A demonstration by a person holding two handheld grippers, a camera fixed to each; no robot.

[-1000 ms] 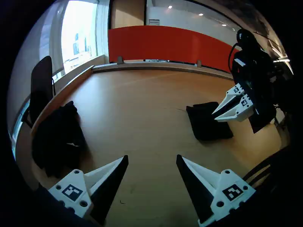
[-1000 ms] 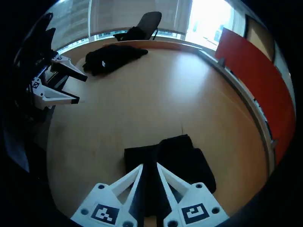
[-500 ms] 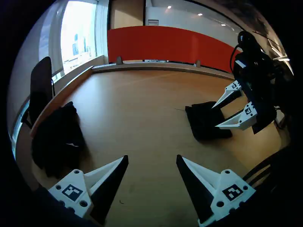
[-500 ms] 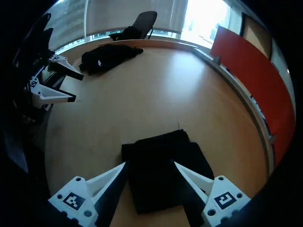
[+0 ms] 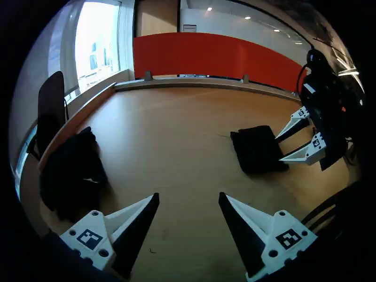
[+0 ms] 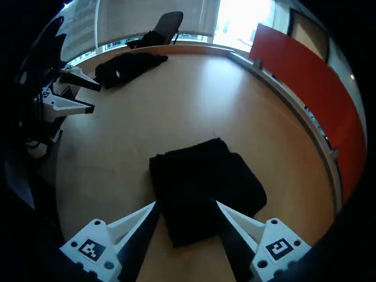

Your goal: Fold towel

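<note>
Two grippers, one towel. Black garment heap [image 5: 70, 174] at left table [image 5: 178, 131] edge; left gripper [image 5: 188, 194], fingers apart, nothing between; folded black towel [image 5: 256, 149] flat on table; right gripper [image 5: 278, 150] at towel's edge, fingers apart.

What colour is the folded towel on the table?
The towel is plain black, with no visible pattern. It shows best in the right gripper view.

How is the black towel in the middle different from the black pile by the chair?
The folded towel is a neat, flat block; the crumpled pile is lumpy and spread out. The folded towel lies just ahead of the right gripper; the crumpled pile sits near the chair. Both are black cloth on the wooden table.
</note>
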